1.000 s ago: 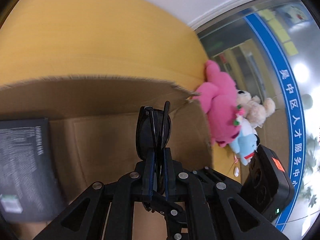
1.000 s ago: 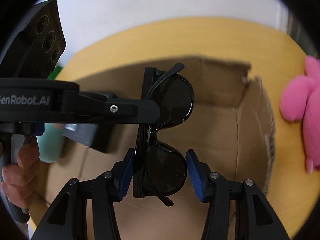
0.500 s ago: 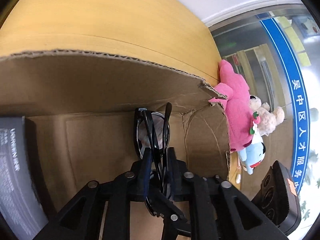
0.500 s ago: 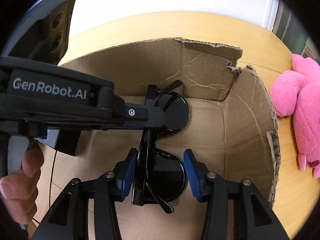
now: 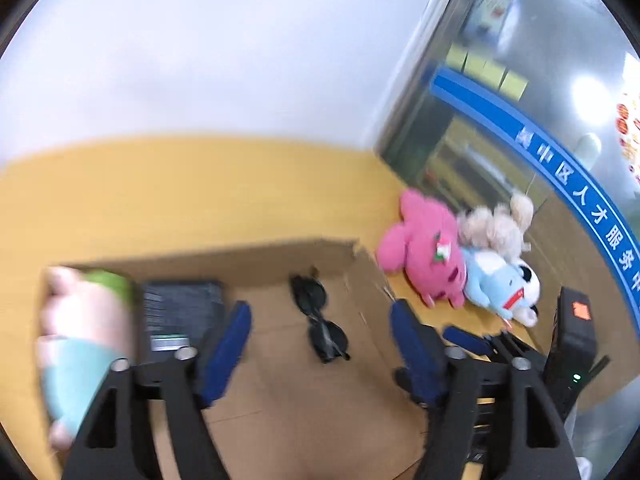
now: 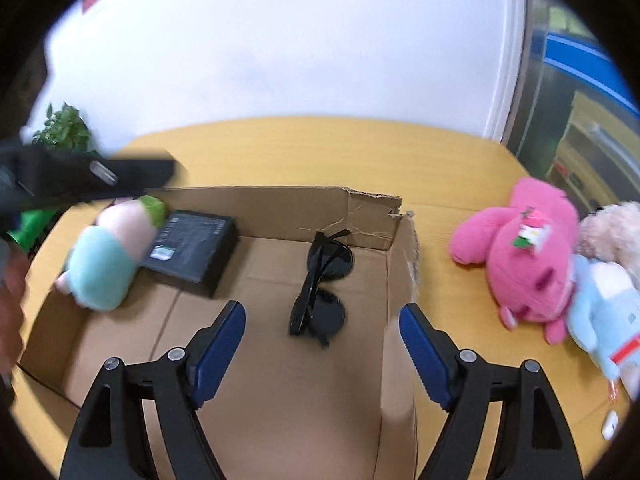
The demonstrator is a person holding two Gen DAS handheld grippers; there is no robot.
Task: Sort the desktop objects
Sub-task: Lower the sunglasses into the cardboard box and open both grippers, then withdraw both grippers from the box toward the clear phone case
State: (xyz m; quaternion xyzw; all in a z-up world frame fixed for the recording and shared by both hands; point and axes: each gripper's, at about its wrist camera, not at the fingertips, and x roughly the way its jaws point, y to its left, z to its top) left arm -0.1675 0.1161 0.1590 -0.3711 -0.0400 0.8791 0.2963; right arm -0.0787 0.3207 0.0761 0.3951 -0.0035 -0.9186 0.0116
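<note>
A yellow wooden bench (image 6: 320,148) is seen against a white wall (image 6: 280,48), glass doors at 2 o'clock. Folded black plastic sunglasses (image 6: 320,290) are laid on the floor of an open brown cardboard box (image 6: 280,208), untouched. The left hand-held gripper (image 5: 320,344) and right hand-held gripper (image 6: 322,346) are held above, jaws opening wide, nothing gripped between them.

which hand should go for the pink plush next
Probably the right. In its own view the pink plush lies just right of the right gripper, outside the cardboard box. Both grippers' jaws are opening and empty; the sunglasses lie boxed.
</note>
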